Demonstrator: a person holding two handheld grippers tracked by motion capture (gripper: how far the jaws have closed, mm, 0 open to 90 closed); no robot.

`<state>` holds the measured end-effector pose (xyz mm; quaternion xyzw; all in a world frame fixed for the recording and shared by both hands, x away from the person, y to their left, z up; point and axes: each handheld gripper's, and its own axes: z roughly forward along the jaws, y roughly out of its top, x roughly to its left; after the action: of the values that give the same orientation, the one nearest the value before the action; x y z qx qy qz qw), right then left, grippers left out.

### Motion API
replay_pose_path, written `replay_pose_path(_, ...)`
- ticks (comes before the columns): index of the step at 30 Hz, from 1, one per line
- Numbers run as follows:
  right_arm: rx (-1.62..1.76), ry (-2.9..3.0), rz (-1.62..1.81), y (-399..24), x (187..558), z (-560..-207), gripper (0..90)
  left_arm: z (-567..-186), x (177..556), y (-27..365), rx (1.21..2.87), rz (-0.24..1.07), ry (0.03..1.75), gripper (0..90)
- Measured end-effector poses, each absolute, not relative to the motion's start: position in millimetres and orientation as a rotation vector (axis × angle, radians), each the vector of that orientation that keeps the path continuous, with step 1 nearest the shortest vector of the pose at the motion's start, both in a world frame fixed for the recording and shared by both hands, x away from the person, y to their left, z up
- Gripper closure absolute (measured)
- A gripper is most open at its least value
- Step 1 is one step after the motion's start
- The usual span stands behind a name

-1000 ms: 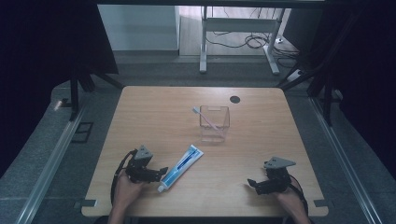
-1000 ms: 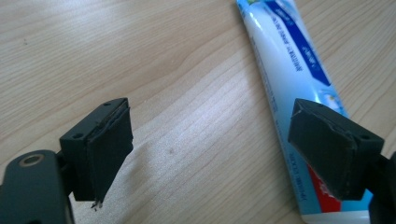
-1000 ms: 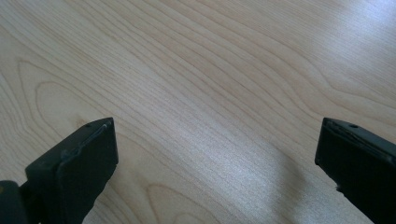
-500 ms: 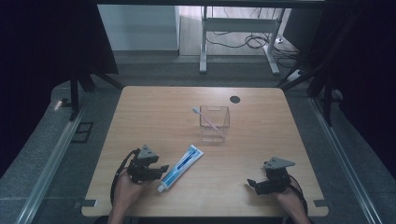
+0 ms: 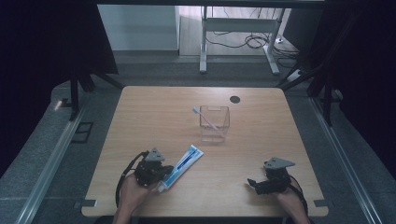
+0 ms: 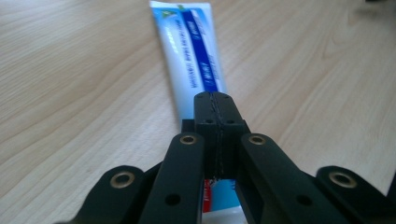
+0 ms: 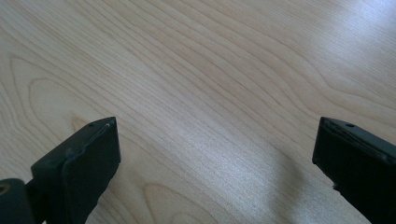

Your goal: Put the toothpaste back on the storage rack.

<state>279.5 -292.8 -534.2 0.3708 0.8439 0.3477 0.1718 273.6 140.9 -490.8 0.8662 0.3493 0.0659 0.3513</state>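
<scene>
A blue-and-white toothpaste tube (image 5: 186, 162) lies slanted on the wooden table (image 5: 154, 116), front left. My left gripper (image 5: 164, 177) sits over its near, white cap end. In the left gripper view the jaws have just been closing and now meet, pad against pad, and the left gripper (image 6: 219, 100) is shut. The tube (image 6: 189, 60) runs on beneath it, and I cannot tell whether any of it is pinched. My right gripper (image 5: 252, 183) rests at the front right. In its own view the right gripper (image 7: 215, 140) is open over bare wood.
A clear plastic cup (image 5: 215, 125) stands near the table's middle with a pink-and-white toothbrush (image 5: 204, 116) leaning in it. A round cable hole (image 5: 235, 99) is at the back. Beyond the far edge stands a white metal frame (image 5: 233, 28) with cables.
My left gripper has slid a little to the right onto the tube's near end, and its jaws have shut. The tube, cup and right gripper have not moved.
</scene>
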Motion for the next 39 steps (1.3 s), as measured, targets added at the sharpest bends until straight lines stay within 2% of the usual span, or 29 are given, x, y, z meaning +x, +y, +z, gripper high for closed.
replay_pose_path(8, 1.032, 2.403, 1.006, -292, 279, -534, 0.7, -496, 266, 122, 2.317, 0.146, 0.844, 89.6)
replay_pose_path(18, 1.029, 2.413, 0.998, -291, 279, -535, 1.2, -507, 262, 113, 2.383, 0.128, 0.851, 89.5)
replay_pose_path(29, 1.015, 2.426, 0.989, -289, 278, -536, 1.6, -508, 266, 124, 2.382, 0.161, 0.894, 88.6)
replay_pose_path(39, 1.016, 2.424, 0.990, -289, 278, -536, 2.0, -502, 269, 123, 2.387, 0.142, 0.859, 83.4)
